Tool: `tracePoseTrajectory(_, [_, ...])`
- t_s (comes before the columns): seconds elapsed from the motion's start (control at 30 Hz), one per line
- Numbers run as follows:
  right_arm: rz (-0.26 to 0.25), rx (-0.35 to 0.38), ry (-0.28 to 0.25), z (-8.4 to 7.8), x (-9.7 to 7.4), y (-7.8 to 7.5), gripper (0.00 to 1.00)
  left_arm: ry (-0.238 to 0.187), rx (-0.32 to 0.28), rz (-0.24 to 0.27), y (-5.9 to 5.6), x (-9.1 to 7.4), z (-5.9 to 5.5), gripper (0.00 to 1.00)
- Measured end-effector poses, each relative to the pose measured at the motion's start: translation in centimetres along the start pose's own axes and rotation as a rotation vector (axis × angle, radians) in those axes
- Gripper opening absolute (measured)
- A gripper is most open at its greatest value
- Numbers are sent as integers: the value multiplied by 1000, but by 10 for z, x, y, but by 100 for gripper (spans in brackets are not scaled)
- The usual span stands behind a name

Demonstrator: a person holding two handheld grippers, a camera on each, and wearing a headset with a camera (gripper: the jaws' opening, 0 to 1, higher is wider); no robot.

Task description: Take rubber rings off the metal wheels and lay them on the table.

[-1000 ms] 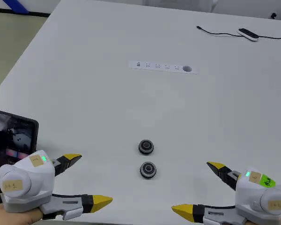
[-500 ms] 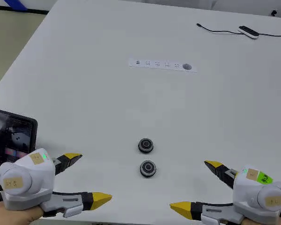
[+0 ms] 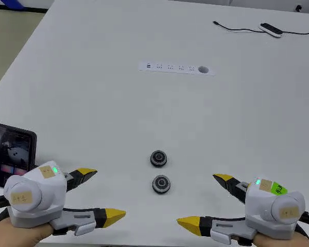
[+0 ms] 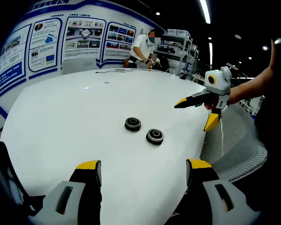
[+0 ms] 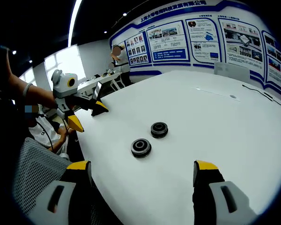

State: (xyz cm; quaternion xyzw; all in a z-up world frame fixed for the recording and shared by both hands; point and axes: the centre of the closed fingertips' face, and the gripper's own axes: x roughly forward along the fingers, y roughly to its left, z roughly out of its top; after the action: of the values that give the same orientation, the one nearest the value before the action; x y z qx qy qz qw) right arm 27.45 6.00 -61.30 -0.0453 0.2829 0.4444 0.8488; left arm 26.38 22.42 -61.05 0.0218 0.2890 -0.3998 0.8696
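On the white table (image 3: 92,92), everything in play sits toward the person's edge. Next in size come the two grippers, low in the head view. The left gripper (image 3: 109,192) hovers at the near left with its jaws spread wide and nothing between them. The right gripper (image 3: 196,199) mirrors it at the near right, jaws just as wide and just as bare. Their yellow tips point inward across the gap, and each gripper view catches the other gripper on the far side of the table.

Off at the left edge, just beyond the left gripper, lies a dark tablet (image 3: 10,152) with its screen lit. Farther up the middle runs a white power strip (image 3: 175,68), well apart from the work.

Now the small stuff — two wheels lying flat between the grippers, one beyond the other. The far wheel (image 3: 158,158) and the near wheel (image 3: 161,183) are close but not touching, and neither gripper touches them. The dark rings (image 5: 133,148) sit around the hubs, on the wheels.
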Motion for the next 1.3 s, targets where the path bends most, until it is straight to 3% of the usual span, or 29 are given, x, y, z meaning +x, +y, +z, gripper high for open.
tracePoseTrajectory(0.57, [21, 61, 13, -2, 12, 7, 82, 15, 40, -61, -9, 24, 17, 67])
tracePoseTrajectory(0.87, [24, 164, -18, 1, 16, 5, 77, 39, 77, -92, -15, 36, 20, 59])
tracePoseTrajectory(1.3, [53, 284, -5, 0, 25, 6, 70, 49, 107, -121, -19, 51, 30, 51])
